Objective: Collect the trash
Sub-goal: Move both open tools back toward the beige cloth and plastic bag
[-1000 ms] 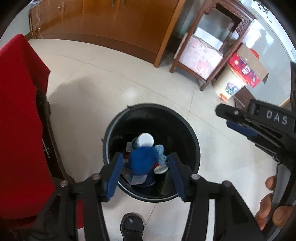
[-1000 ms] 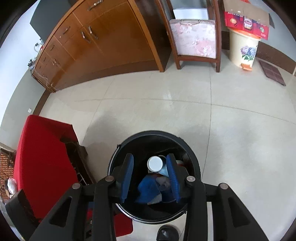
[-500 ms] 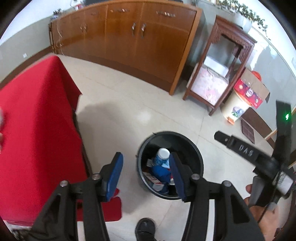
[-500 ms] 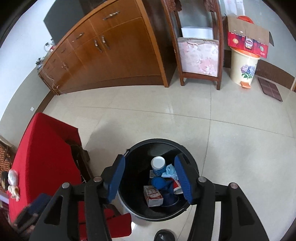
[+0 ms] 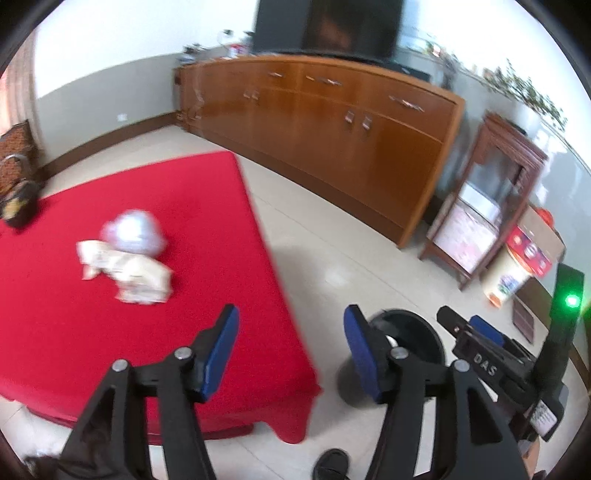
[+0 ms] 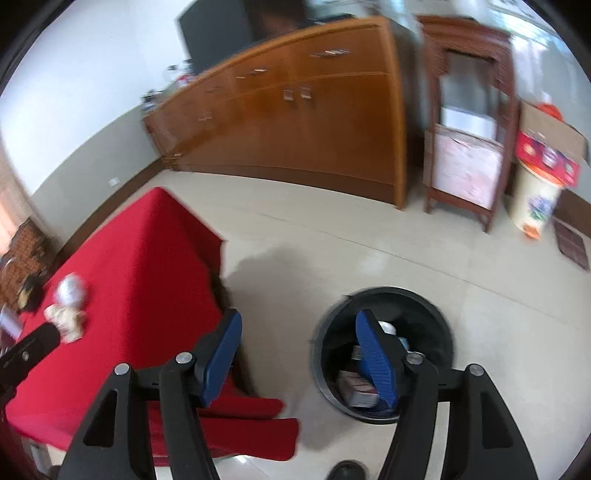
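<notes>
- A long wooden cabinet with metal handles runs along the far wall, a dark screen on top of it; to its right stand a carved wooden stand and a pale flowered pail with a red carton on top.
- The bench is draped in a smooth red cloth whose edge hangs down toward the tiled floor.
- On the cloth lie a crumpled beige wrapper and, touching it behind, a blurred silvery-white ball; both sit well ahead and to the left of the left tool.
- The round black bin stands on the floor just beside the bench, holding a small box and other scraps; the right tool hangs above it, its right finger crossing the bin's mouth.
- Both tools have just been spreading their blue ribbed pads and stand apart with nothing between them.
- A dark shoe tip shows at the lower edge.
</notes>
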A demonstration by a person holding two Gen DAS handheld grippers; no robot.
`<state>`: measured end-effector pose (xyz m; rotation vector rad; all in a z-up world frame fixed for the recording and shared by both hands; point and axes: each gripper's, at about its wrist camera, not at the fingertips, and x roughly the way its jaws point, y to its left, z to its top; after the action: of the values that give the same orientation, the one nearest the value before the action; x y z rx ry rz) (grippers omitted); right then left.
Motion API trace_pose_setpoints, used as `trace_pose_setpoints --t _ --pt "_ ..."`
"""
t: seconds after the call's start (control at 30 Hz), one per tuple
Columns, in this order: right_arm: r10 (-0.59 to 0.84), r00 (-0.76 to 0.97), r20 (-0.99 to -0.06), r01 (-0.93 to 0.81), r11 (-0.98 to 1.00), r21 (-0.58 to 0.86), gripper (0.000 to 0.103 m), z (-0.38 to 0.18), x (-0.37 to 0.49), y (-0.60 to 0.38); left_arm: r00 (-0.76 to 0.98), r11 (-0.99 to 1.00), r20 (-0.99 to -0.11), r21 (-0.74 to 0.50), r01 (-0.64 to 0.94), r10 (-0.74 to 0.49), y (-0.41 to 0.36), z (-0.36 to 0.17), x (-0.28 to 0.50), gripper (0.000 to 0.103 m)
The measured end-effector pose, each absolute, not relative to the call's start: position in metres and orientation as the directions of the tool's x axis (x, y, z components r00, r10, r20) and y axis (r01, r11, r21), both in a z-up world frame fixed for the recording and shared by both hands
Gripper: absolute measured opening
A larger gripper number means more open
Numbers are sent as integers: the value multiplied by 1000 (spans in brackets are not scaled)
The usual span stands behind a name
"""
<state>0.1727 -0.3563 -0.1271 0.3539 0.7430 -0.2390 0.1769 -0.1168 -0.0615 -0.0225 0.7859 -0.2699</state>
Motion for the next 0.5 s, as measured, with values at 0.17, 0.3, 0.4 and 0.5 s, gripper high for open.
trace_pose_setpoints --t 0.17,0.3,0.4,0.5 --pt "0 748 -663 199 954 225 72 -115 196 -294 706 988 -691 -104 111 -153 -68 -67 181 68" --pt "75 750 -658 107 967 232 72 -115 217 -252 707 995 -703 -96 16 -79 -27 -77 191 68" --pt "121 741 -661 54 970 237 72 -119 234 -224 705 994 -708 -96 -44 -37 2 -82 194 68" --pt "148 731 -666 7 975 224 72 -124 248 -198 702 990 -712 -94 -104 6 30 -87 199 68"
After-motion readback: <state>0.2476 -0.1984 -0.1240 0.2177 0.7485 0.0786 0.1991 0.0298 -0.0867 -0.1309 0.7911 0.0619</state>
